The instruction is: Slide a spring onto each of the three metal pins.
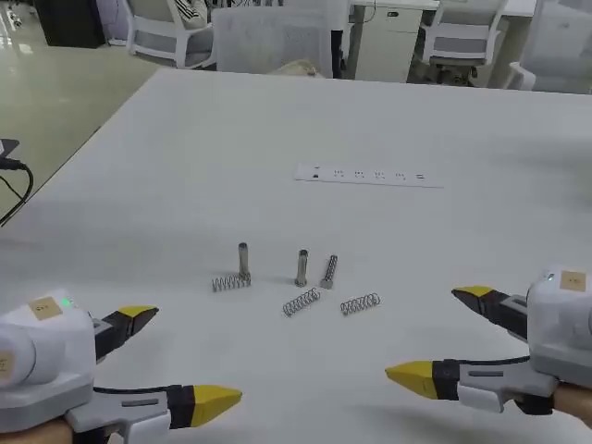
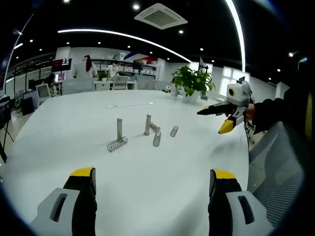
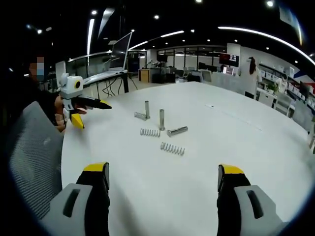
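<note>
Left tool (image 1: 194,354): jaws wide apart, holding nothing.
Right tool (image 1: 422,333): equally wide, empty.
Springs (image 1: 302,302): three loose on the counter (image 1: 277,139), ahead of both tools; probably light and squashy, so pinch one end gently.
Pins (image 1: 243,261): just beyond; two upright, one lying.

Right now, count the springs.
3. The left spring lies at the left pin's foot, the middle spring before the middle pin, the right spring near the fallen pin. None seems hidden.
</note>
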`<action>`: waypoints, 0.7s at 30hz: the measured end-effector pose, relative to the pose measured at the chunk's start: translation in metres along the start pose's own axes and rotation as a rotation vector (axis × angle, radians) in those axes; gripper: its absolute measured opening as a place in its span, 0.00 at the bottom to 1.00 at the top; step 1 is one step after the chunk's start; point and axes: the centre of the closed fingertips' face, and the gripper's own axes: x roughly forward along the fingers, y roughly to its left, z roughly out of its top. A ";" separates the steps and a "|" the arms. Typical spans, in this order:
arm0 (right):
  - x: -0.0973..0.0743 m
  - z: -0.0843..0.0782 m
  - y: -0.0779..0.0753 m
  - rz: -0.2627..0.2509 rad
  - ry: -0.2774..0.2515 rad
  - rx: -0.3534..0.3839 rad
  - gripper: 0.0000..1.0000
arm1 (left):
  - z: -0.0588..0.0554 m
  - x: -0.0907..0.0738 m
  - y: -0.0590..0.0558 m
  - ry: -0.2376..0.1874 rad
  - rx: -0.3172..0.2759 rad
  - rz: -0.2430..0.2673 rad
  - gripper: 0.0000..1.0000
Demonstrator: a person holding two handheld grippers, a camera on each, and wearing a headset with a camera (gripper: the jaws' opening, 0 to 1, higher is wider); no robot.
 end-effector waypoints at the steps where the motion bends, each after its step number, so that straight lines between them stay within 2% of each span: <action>1: 0.000 0.000 0.000 0.000 0.001 0.000 0.90 | 0.000 0.000 0.000 0.000 -0.001 0.000 0.93; 21: -0.002 0.002 -0.007 -0.009 0.002 0.004 0.90 | 0.000 0.001 -0.001 0.002 -0.002 -0.003 0.92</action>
